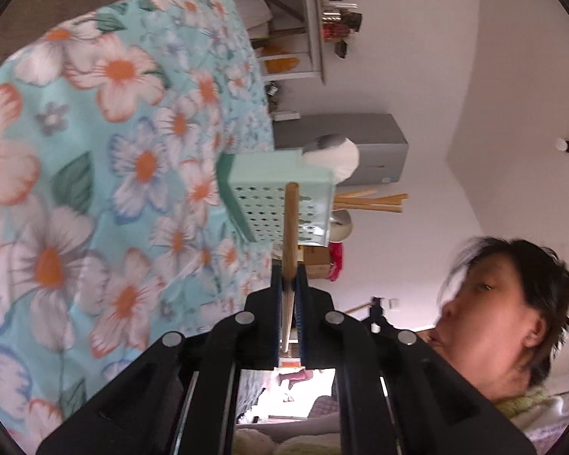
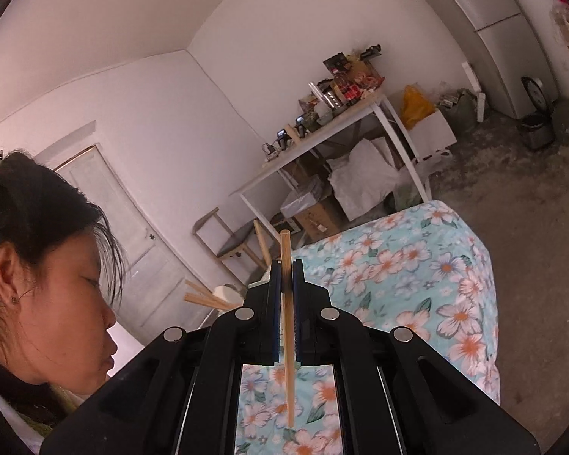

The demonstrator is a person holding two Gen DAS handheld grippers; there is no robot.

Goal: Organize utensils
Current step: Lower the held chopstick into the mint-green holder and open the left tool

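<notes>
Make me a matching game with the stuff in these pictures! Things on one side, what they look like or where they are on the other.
Things:
1. left gripper
2. utensil holder
3. tablecloth
4. big spoon

Descriptions:
A. mint green with little holes
B. sticks out of the holder, white and rounded
C. shut on a wooden chopstick
D. pale blue with orange-centred flowers

Pairs: 1-C, 2-A, 3-D, 4-B

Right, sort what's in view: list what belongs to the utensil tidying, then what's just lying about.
For the job:
- left gripper, shut on a chopstick
- right gripper, shut on a second chopstick
- green perforated holder with chopsticks and spoons

Lying about:
- cluttered white table
- fridge
- wooden chair
- bin
</notes>
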